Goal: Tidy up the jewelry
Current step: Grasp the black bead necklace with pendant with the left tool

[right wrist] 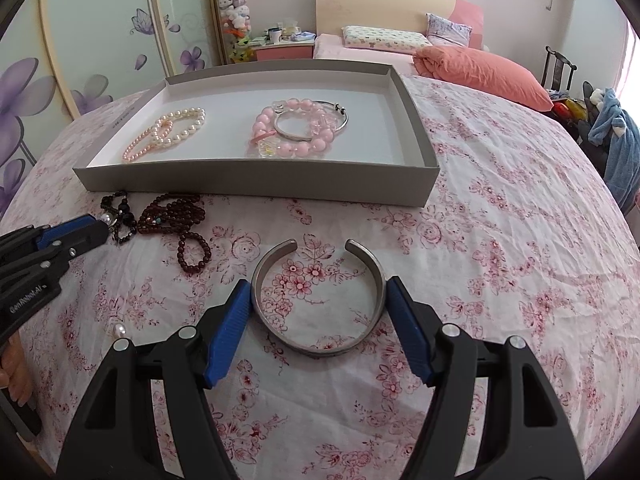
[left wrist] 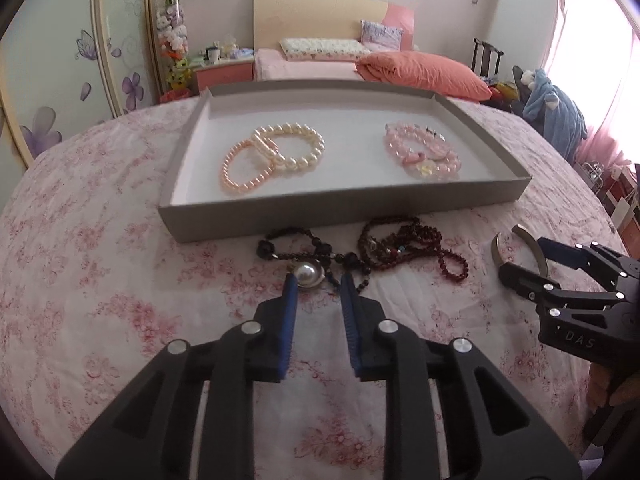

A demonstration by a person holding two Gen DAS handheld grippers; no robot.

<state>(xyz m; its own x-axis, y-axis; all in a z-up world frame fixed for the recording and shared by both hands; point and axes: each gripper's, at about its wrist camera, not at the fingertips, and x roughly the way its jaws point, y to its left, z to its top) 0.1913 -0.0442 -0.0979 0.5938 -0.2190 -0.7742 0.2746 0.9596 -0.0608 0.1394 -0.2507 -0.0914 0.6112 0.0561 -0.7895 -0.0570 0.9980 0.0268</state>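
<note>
Tray (right wrist: 256,178): grey, shallow, on the floral cloth (right wrist: 500,240); landmark for all below.
Pearl bracelets (right wrist: 168,130): inside tray, left part, overlapping.
Pink bead bracelets (right wrist: 296,128): inside tray, middle, with a thin silver bangle (right wrist: 316,120) lying on them.
Silver cuff (right wrist: 316,300): on cloth, well in front of tray, gap facing it.
Right gripper (right wrist: 318,312): spread wide, pads just outside the cuff's two sides; contact hard to judge, possibly touching.
Dark red beads (left wrist: 412,244): heaped just in front of tray.
Black necklace (left wrist: 308,252): beside red beads, its pearl pendant (left wrist: 306,274) nearest.
Left gripper (left wrist: 318,284): partly open, holding nothing, tips at pendant.
</note>
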